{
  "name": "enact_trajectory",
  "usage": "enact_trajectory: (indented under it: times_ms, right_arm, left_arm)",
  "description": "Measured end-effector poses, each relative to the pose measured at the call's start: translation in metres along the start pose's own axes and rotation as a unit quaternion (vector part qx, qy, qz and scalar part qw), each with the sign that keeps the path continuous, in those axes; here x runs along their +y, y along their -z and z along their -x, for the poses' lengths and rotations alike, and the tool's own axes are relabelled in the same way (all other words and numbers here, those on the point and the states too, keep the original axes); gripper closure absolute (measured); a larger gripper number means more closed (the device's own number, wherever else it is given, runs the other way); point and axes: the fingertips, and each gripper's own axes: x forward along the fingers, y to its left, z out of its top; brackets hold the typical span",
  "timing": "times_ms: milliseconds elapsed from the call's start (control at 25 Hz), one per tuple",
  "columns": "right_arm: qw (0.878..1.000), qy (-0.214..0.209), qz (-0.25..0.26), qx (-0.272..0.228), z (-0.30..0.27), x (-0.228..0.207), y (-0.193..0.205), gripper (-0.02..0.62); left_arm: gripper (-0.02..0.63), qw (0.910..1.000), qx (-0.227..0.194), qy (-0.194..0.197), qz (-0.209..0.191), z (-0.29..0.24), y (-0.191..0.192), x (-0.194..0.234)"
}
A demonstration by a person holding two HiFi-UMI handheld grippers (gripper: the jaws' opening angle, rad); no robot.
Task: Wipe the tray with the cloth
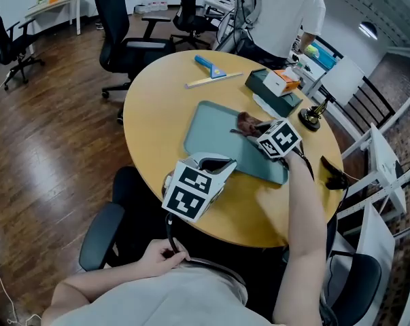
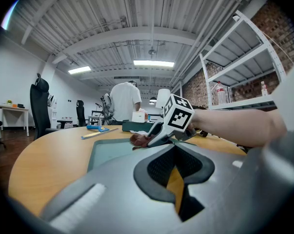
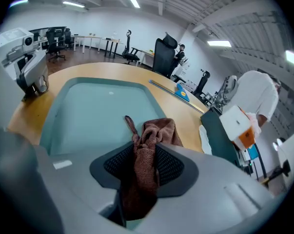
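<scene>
Holding the brown cloth point(image 3: 154, 130) tight, the right claw point(image 3: 146, 156) has both jaws pressed on a bunched-up bit of it. The rest of the cloth spills out in front and lies flat on the tray point(image 1: 211, 131). The cloth is on the right part of the tray, close to the tray's right edge. The tray is grey-green and lies flat on the round yellow tabletop point(image 1: 157, 100). The left claw point(image 1: 218, 163) sits low at the near edge of the tray, on the side away from the cloth. Its jaws are only a little way apart, and nothing is between them but a thin strip of tabletop showing through. Past the far edge of the tray lie a blue tool point(image 1: 210, 66) and a long thin stick point(image 1: 213, 80), side by side, well apart from the tray. Just off the tray's far right corner is a dark green box point(image 1: 272, 94) with a small white and orange box point(image 1: 281, 81) on top of it. Farther behind the tray, past the tabletop, a person point(image 1: 286, 12) in a white shirt stands with their back turned. A black chair point(image 1: 126, 26) stands on the wood floor beyond the tray's far left side.
</scene>
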Motion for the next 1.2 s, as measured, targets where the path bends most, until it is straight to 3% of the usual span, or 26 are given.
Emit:
enact_trajectory:
  times_ms: [360,720,960,1200]
  right_arm:
    - [0.997,-0.041,0.062,-0.027,-0.022,0.040,-0.069,0.459]
    - [0.991,-0.088,0.068,-0.069,-0.038,0.074,-0.122,0.459]
    - [0.992,-0.083,0.085,-0.051,-0.028,0.075,-0.109,0.459]
    - [0.997,-0.045,0.065,-0.024,-0.007,0.057,-0.060,0.459]
  left_arm:
    - [0.606,1.0000,0.001,0.004,-0.002,-0.001,0.000,0.000]
    - [0.606,1.0000,0.002,0.004,0.000,-0.001,0.000,-0.001]
    - [0.606,1.0000,-0.003,0.004,-0.001,0.000,-0.002,-0.001]
    - [0.606,1.0000,0.002,0.001,0.002,0.004,0.000,0.002]
